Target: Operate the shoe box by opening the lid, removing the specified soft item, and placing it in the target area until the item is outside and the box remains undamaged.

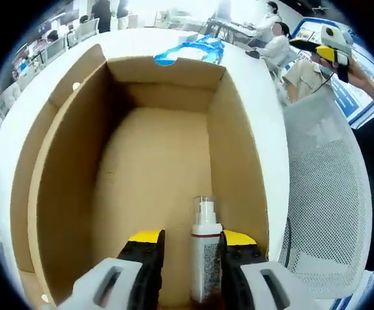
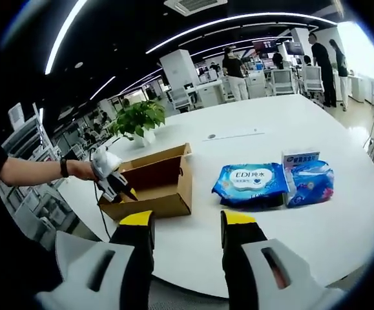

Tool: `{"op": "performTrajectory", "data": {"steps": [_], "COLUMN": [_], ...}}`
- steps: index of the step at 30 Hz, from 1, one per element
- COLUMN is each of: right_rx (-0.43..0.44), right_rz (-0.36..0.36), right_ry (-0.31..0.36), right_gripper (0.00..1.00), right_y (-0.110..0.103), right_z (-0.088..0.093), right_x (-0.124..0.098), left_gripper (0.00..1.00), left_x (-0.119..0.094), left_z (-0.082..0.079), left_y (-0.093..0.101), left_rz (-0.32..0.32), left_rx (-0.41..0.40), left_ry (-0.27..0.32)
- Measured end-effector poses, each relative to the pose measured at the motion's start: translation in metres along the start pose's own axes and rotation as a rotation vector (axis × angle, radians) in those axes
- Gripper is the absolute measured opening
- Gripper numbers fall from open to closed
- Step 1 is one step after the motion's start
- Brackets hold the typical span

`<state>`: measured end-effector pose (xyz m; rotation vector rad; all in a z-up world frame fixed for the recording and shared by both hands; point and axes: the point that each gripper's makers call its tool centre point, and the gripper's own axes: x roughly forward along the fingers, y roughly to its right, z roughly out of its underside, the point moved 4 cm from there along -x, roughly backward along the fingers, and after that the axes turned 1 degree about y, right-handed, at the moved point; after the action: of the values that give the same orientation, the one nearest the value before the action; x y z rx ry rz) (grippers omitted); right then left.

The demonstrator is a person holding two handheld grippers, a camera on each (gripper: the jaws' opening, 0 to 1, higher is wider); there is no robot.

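Cardboard box (image 1: 154, 168): left gripper view, open, brown inside, lid flap folded out on the view's left.
Bottle (image 1: 205, 248): small white spray bottle with clear cap, upright on the box floor near the wall at the view's right.
Left gripper (image 1: 193, 248): jaws yellow-tipped, reaching down into the box, apart, one on each side of the bottle; right-hand jaw looks touching it, left-hand jaw has a gap. Not clamped as far as visible.
Blue pack (image 1: 193, 48): on the white table (image 1: 264, 129) just beyond the box's far wall.
Chair (image 1: 322, 206): white mesh back, beside the table at the view's right.
Other gripper: yellow and black, held up at the view's top right by a hand; too small to tell jaw state there.
People: seated and standing in the background office.

Right gripper view
Right gripper (image 2: 187, 229): jaws apart, nothing between them, held over the table (image 2: 270, 219) edge, well apart from the box.
Box (image 2: 154, 184): open on the table, left of centre.
Left gripper (image 2: 112, 181): held by an arm with a wristband, tips down inside the box at its near-left corner.
Wipes pack (image 2: 251, 184): blue, flat on the table right of the box.
Tissue pack (image 2: 309, 177): blue, touching the wipes pack on the right.
Plant (image 2: 137, 119): potted, behind the box.
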<state>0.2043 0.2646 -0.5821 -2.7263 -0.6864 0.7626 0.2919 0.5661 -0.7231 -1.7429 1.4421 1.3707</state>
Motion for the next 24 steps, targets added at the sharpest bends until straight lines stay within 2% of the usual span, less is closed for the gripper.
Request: {"op": "performTrajectory", "data": {"steps": [3, 5, 7, 12, 15, 18, 19, 24], "right_rx": [-0.001, -0.010, -0.015, -0.017, -0.019, -0.024, -0.025, -0.024], "right_rz": [-0.005, -0.006, -0.008, -0.007, -0.010, -0.017, -0.017, -0.021], "right_ry": [0.009, 0.009, 0.008, 0.006, 0.000, -0.005, -0.005, -0.003], "right_gripper": [0.38, 0.38, 0.38, 0.39, 0.39, 0.39, 0.39, 0.39], "right_y": [-0.002, -0.004, -0.005, -0.005, -0.006, -0.009, -0.009, -0.011], "right_z": [-0.004, -0.006, -0.006, -0.005, -0.004, -0.003, -0.003, -0.004], "right_x": [0.002, 0.004, 0.004, 0.004, 0.005, 0.007, 0.007, 0.009], "left_gripper": [0.33, 0.32, 0.31, 0.33, 0.32, 0.27, 0.24, 0.21], "left_x": [0.000, 0.002, 0.005, 0.009, 0.007, 0.006, 0.006, 0.006], "left_z": [0.002, 0.011, 0.018, 0.027, 0.027, 0.027, 0.027, 0.027], "left_y": [0.001, 0.003, 0.005, 0.003, 0.004, 0.002, -0.001, 0.000], "left_rz": [0.023, 0.037, 0.050, 0.008, -0.001, -0.025, -0.058, -0.068], "left_rx": [-0.011, 0.010, 0.017, 0.035, 0.046, 0.047, 0.059, 0.063], "left_ry": [-0.001, -0.048, -0.066, -0.087, -0.075, -0.057, -0.049, -0.050]}}
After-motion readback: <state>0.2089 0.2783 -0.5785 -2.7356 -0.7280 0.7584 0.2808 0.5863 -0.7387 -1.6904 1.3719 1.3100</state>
